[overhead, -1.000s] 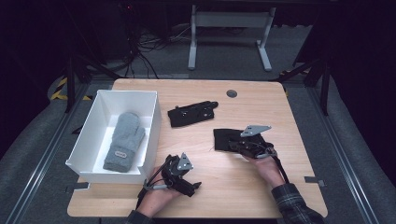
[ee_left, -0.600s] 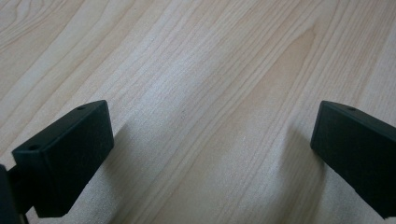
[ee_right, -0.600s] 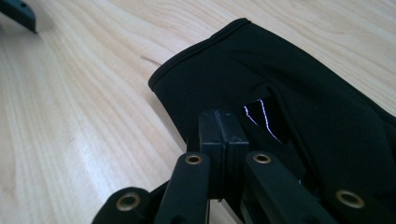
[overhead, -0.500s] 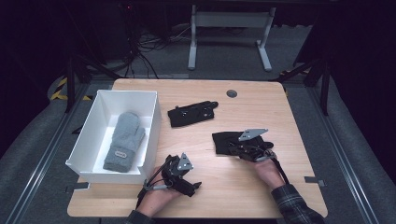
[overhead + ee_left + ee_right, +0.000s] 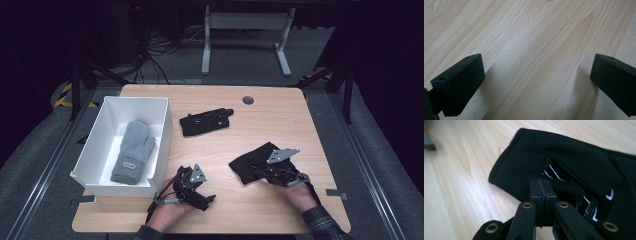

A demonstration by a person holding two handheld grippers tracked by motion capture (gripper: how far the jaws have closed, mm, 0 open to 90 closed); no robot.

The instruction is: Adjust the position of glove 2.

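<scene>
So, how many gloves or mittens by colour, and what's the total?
Grey: 1, the grey mitten in the white box.
Black: 2, the black glove lying mid-table and the black glove in the right gripper.
Total: 3.

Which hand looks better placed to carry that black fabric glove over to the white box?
The right: its tongs are shut on the black fabric glove. The left tongs stand open on bare wood beside the white rectangular box, holding nothing.
</scene>
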